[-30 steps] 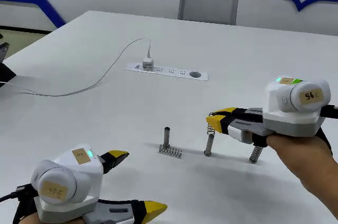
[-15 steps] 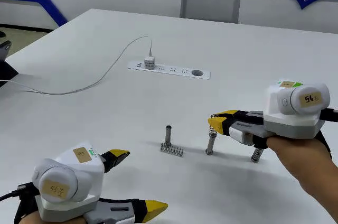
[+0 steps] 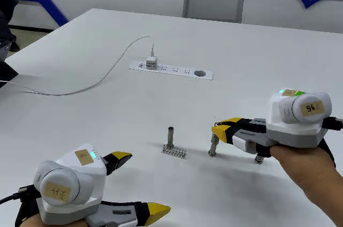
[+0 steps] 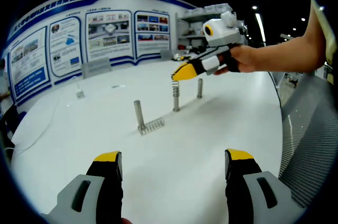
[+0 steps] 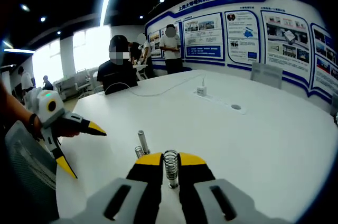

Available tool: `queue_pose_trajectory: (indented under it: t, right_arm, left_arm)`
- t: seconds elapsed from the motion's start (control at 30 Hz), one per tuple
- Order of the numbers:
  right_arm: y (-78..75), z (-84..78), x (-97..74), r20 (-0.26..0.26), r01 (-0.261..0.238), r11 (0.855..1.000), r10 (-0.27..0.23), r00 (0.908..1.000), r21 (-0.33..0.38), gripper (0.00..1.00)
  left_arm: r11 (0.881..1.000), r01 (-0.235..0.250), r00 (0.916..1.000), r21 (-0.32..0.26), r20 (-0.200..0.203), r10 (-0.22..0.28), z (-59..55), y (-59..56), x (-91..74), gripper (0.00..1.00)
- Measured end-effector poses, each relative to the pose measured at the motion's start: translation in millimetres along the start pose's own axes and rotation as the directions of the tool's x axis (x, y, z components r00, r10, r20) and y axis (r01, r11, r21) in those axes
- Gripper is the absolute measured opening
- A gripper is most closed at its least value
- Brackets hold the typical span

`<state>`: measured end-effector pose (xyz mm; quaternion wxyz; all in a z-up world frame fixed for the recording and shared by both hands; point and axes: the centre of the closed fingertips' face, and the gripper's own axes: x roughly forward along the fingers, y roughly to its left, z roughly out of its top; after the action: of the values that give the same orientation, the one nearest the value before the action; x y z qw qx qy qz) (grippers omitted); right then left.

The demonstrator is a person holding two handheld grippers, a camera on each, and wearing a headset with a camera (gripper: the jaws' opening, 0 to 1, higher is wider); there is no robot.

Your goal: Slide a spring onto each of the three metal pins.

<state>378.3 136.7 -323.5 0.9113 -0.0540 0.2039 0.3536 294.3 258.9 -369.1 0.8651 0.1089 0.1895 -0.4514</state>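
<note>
— How are the fingers set?
— On the right gripper (image 5: 169,158) they are closed on a spring (image 5: 170,169) slipped over the middle pin (image 3: 213,150); on the left gripper (image 4: 173,155) they are spread wide.
— And elsewhere?
— A loose spring (image 4: 153,125) is laid against the bare pin (image 4: 138,113), toward the near edge of the desk (image 3: 107,130); the third pin (image 4: 199,87) is already sleeved.

The left claw (image 3: 143,182) and right claw (image 3: 221,128) are white-bodied with yellow-tipped black jaws.

1. A white table (image 3: 80,125) carries everything.
2. A power strip (image 3: 171,70) with a plugged-in charger (image 3: 151,63) and a white cable (image 3: 96,83) lies on it.
3. Three pins stand upright: bare pin (image 3: 170,135), two sprung pins (image 3: 213,145).
4. A loose spring (image 3: 174,151) lies at the bare pin's base.
</note>
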Motion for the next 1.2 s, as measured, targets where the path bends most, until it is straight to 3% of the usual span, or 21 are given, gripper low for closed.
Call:
queue_pose_trajectory:
  t: [0.97,1.2]
  right_arm:
    - [0.5,-33.2,14.4,-0.114,0.004,1.0,-0.006,0.9935,-0.015,0.12]
    - [-0.5,-33.0,14.4,-0.115,0.006,1.0,-0.008,0.9934,-0.011,0.12]
  left_arm:
    - [1.0,0.0,1.0,-0.008,-0.003,0.0,-3.7,-0.5,-0.5,0.81]
    - [1.0,-0.001,1.0,-0.008,-0.002,0.001,-3.4,-0.3,-0.4,0.81]
